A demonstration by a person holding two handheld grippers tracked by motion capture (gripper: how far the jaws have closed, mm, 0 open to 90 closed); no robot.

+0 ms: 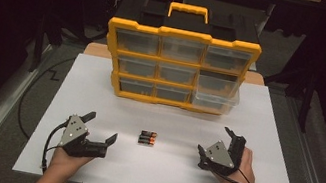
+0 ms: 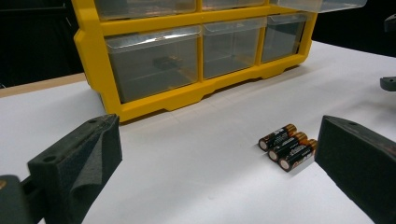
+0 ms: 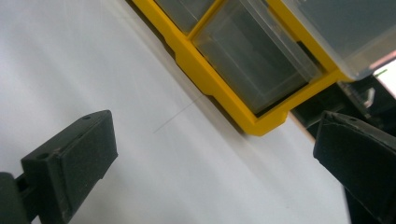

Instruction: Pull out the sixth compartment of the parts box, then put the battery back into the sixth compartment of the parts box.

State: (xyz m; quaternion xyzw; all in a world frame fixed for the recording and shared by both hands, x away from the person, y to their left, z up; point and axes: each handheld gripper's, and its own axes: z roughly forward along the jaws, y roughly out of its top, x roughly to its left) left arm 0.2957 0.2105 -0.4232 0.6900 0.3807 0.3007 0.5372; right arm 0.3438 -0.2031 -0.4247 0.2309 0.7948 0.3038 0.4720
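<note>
On the white worktop [image 1: 100,90], at its far edge, stands a yellow organiser [image 1: 178,69] of hard plastic with nine clear drawers and a carry handle on top. Its bottom right drawer [image 1: 215,100] sits pulled part way out, and the rest look closed. The worktop is flat, matte and smooth.

Nearer the person, the left tool [image 1: 102,131] and the right tool [image 1: 220,143] rest well apart at either side, each held in a hand. Both have their jaws spread wide and hold nothing. The jaws are black blocks faced with soft foam pads [image 2: 95,156].

Between the tools, near the middle of the front half, lie three batteries [image 1: 147,137], side by side and touching. They are small rigid cylinders, black with copper ends and a glossy skin. They will likely feel dense for their size, roll readily and slip on smooth metal, though they are not fragile. The best hold is probably across the middle of one barrel, from above, with the foam pads pressing on its sides. The outer ones are easier to reach than the middle one.
</note>
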